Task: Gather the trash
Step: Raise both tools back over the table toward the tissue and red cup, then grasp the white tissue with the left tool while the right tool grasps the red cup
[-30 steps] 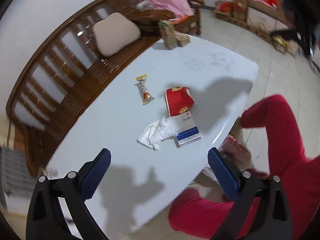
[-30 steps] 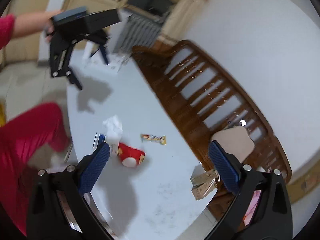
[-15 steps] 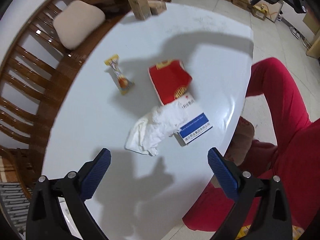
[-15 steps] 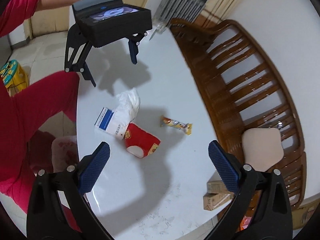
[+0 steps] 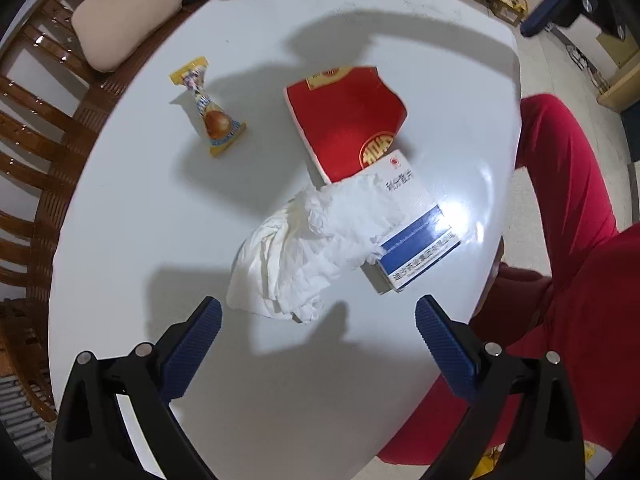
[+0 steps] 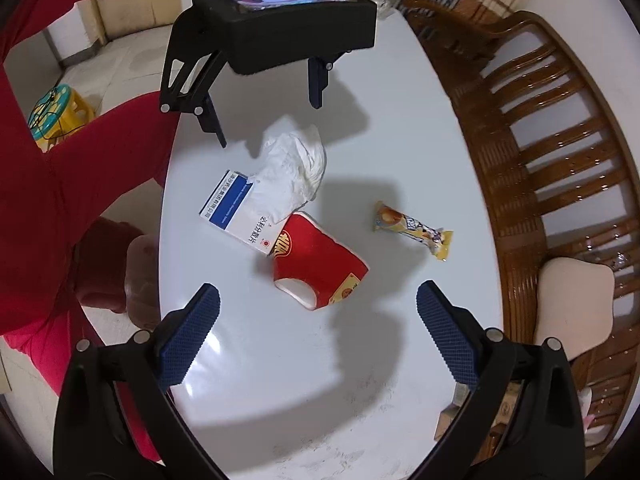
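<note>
Both grippers hovering with jaws apart over table trash.
Left gripper (image 5: 318, 324) is nearing the tissue (image 5: 308, 248) at 12 o'clock; pinching its bunched middle should work best.

Ahead of the left gripper's (image 5: 318, 318) fingers (image 5: 192, 342), a crumpled tissue (image 5: 308, 252) lies on the desk (image 5: 160, 208), its far end draped over a medicine box (image 5: 416, 236) just to the right. Beyond these, touching the box, lies a flattened paper cup (image 5: 344, 120); a snack wrapper (image 5: 208, 114) sits apart to the left. From the right gripper's (image 6: 318, 318) fingers (image 6: 188, 340), the cup (image 6: 316, 264) lies nearest, box (image 6: 236, 212) and tissue (image 6: 296, 168) behind, wrapper (image 6: 412, 234) to the right.
</note>
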The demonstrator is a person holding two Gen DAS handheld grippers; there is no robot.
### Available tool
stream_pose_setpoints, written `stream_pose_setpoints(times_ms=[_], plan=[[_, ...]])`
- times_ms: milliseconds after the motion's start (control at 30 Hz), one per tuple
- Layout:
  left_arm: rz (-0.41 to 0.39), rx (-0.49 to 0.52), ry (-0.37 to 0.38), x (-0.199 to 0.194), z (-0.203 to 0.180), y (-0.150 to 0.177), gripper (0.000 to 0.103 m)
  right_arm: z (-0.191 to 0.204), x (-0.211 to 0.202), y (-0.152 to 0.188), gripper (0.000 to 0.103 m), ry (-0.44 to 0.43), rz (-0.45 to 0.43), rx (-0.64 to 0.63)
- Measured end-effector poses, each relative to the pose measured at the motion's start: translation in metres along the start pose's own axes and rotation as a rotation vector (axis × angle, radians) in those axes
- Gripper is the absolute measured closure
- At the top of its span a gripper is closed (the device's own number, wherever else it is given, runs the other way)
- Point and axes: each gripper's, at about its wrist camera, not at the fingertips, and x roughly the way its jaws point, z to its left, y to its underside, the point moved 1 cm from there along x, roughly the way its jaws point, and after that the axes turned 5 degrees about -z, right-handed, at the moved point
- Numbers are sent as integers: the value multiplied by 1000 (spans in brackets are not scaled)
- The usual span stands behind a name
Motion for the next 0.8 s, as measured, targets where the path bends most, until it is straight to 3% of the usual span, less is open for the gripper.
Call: stream_pose_setpoints(times_ms=[367, 800], plan=[[35, 29, 45, 24, 12, -3, 8, -7, 54, -5, 7, -174, 112, -111], [62, 41, 103, 50, 31, -7, 8, -20, 112, -4, 7, -302, 185, -203]])
